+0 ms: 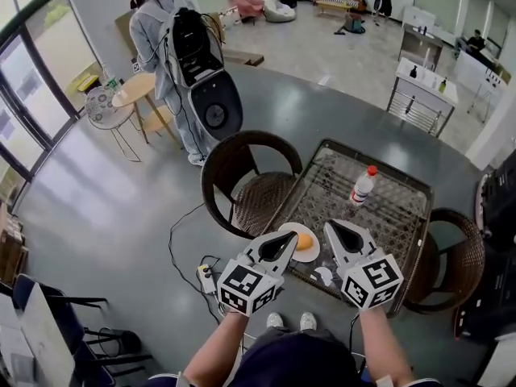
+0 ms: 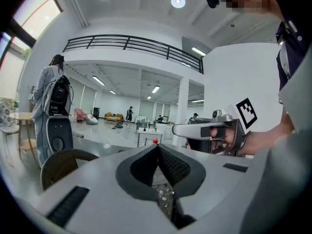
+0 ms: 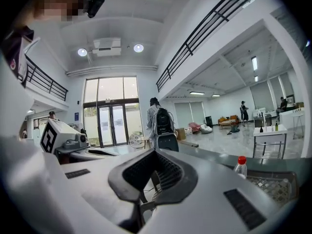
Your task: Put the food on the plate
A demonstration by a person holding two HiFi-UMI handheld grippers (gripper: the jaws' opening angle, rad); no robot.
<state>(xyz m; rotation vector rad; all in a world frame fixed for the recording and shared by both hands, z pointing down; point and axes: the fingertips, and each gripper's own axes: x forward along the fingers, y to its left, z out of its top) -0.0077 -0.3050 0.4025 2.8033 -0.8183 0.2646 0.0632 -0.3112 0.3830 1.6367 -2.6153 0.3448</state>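
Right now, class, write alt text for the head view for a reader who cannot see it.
A person holds the left tool and right tool, both shut and empty, above a table with orange food on a white plate and a red-capped bottle.

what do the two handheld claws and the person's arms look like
The left claw and right claw are matching light grey plastic shells, with black ribbed pads lining a teardrop-shaped opening. Each carries a white cube with black square markers at the back. The left gripper view shows the right one's silvery pistol-style handle. The person wears a dark short-sleeved top.
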